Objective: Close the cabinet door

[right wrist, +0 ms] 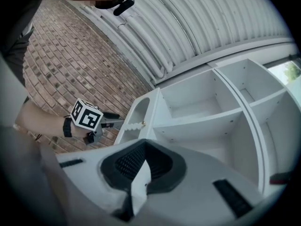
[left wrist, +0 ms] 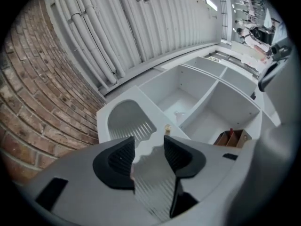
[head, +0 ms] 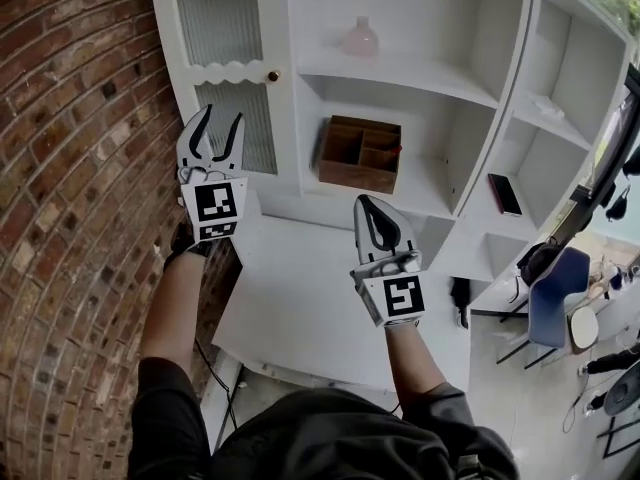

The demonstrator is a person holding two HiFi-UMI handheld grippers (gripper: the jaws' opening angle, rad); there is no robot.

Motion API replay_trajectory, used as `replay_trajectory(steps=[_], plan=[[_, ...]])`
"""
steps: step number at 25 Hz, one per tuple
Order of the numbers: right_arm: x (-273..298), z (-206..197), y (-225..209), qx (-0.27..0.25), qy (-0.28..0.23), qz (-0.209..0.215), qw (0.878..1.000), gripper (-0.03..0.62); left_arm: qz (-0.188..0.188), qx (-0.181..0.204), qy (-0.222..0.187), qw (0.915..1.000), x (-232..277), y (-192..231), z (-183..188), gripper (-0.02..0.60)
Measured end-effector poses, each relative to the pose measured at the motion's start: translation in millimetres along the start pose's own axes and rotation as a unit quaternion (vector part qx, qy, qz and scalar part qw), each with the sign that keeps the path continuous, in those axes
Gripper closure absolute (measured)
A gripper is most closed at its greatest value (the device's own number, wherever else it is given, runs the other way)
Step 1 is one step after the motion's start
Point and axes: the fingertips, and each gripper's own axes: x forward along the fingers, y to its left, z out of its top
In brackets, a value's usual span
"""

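The white cabinet door stands open at the cabinet's left, with a ribbed glass panel and a small brass knob. My left gripper is open right in front of the door's lower glass, nothing between its fingers. In the left gripper view the door and knob show just past the open gripper. My right gripper is shut and empty, over the white counter below the shelves. The right gripper view shows that gripper closed, the door and the left gripper beside it.
A brick wall runs close along the left of the door. The open shelves hold a wooden box, a pink vase and a dark flat thing. A white counter lies below; a blue chair stands at right.
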Motion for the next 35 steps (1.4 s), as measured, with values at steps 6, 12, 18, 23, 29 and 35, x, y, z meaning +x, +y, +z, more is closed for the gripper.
replay_trajectory(steps=[6, 12, 18, 23, 29, 35], plan=[[13.3, 23.7, 35.0, -0.004, -0.024, 0.03, 0.999, 0.595, 0.034, -0.02, 0.012, 0.9991, -48.7, 48.0, -7.3, 0.414], [20.1, 38.4, 61.6, -0.001, -0.037, 0.048, 0.998, 0.595, 0.059, -0.031, 0.016, 0.9977, -93.4, 79.5, -7.7, 0.473], [24.2, 51.4, 80.2, -0.004, -0.048, 0.055, 0.997, 0.595, 0.073, -0.045, 0.014, 0.9962, -124.7, 99.9, -4.9, 0.554], [24.5, 61.6, 92.3, -0.01, -0.055, 0.061, 0.997, 0.595, 0.069, -0.058, 0.022, 0.9957, -140.9, 104.9, -7.5, 0.58], [23.7, 71.2, 102.1, -0.015, -0.065, 0.064, 0.996, 0.595, 0.074, -0.066, 0.019, 0.9948, -151.1, 111.6, -5.4, 0.58], [23.0, 72.8, 107.2, -0.019, -0.064, 0.066, 0.996, 0.595, 0.071, -0.069, 0.018, 0.9949, -153.8, 109.1, -7.2, 0.58]])
